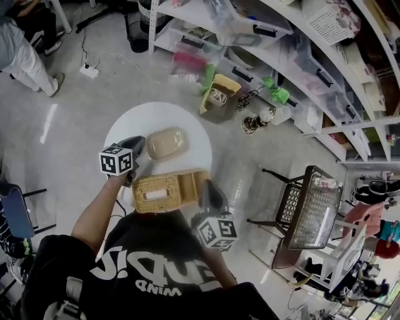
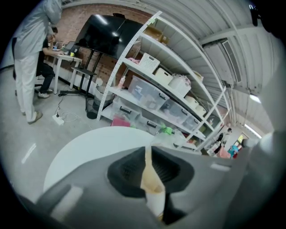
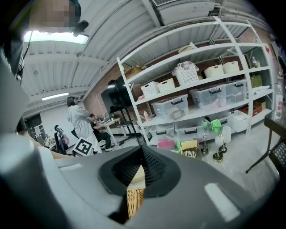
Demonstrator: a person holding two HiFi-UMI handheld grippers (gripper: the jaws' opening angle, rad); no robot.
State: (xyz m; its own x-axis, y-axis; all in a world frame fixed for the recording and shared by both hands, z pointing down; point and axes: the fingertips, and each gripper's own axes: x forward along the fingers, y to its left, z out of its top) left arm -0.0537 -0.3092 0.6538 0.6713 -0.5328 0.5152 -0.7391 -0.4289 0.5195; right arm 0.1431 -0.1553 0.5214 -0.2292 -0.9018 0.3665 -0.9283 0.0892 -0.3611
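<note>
Fingers (image 2: 126,172) of the left gripper (image 1: 144,152) pinch the beige lid (image 1: 167,142) by its edge, the right gripper (image 1: 206,186) clamps the wicker box (image 1: 161,191) rim; lid just far of box, seemingly mid-handling, wanting a level carry

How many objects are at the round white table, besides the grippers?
2: a tan lid in the left gripper, a wicker box in the right gripper. The box may hide more.

Head cam steeply down over round table (image 1: 156,119) – L/R gripper cams close behind own jaws, near-level; shared: shelving (image 1: 187,15).
</note>
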